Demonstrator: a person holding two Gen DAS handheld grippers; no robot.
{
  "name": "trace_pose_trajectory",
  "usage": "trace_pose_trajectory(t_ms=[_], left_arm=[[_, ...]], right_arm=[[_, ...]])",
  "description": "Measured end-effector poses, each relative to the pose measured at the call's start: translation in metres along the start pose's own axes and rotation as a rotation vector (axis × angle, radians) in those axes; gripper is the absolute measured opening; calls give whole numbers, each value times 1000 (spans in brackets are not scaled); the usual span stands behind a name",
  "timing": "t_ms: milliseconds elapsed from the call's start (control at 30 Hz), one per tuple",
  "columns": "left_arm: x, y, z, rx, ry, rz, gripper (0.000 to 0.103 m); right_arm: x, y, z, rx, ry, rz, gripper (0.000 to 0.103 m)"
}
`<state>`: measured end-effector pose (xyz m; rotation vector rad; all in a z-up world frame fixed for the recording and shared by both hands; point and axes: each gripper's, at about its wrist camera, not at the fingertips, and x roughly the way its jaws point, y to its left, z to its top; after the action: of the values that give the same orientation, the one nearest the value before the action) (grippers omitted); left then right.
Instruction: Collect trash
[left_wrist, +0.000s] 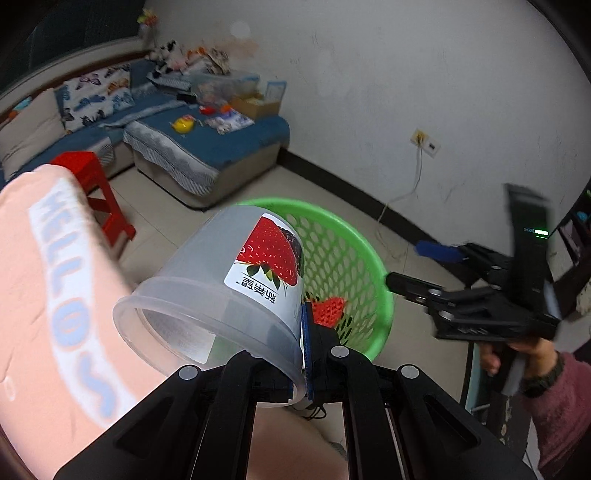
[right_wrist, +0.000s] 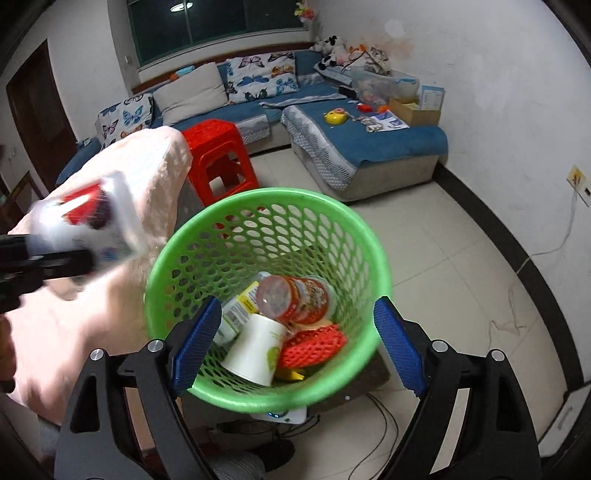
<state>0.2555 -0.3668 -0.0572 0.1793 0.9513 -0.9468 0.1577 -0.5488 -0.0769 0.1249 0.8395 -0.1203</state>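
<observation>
My left gripper is shut on the rim of a translucent plastic cup with a strawberry label, held tilted in front of the green mesh basket. The right wrist view shows that cup blurred at the left, above and beside the basket. My right gripper stands open over the basket's mouth with nothing between its blue pads. Inside lie a clear cup with an orange label, a white paper cup, a red foam net and a small carton. From the left wrist, the right gripper hangs at the right, held by a hand in a pink sleeve.
A pink towel lettered HELLO covers something left of the basket. Behind it stands a red stool. A blue corner sofa with toys and boxes lines the far wall. A cable runs from a wall socket across the tiled floor.
</observation>
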Motion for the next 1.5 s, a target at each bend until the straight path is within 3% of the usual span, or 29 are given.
trace_pose_trajectory(t_ms=[200, 367, 433, 600, 633, 967, 1333, 1500], left_arm=[[43, -2, 7, -10, 83, 17, 6], [63, -1, 7, -21, 118, 25, 18], [65, -2, 6, -31, 122, 23, 31], [59, -3, 6, -34, 101, 23, 46], [55, -3, 4, -36, 95, 29, 51], [-10, 12, -20, -67, 3, 83, 63], [-111, 28, -69, -74, -154, 267, 90], [-152, 45, -97, -116, -214, 354, 94]], right_arm=[[-12, -16, -14, 26, -7, 12, 86], [-13, -22, -23, 56, -8, 23, 86], [-14, -21, -26, 62, -11, 31, 86], [-19, -15, -30, 71, -19, 48, 86], [-19, -15, -30, 72, -21, 47, 86], [-37, 19, -36, 72, -27, 55, 87], [-57, 87, -37, 57, -36, 52, 91], [-68, 120, -41, 44, -55, 62, 93]])
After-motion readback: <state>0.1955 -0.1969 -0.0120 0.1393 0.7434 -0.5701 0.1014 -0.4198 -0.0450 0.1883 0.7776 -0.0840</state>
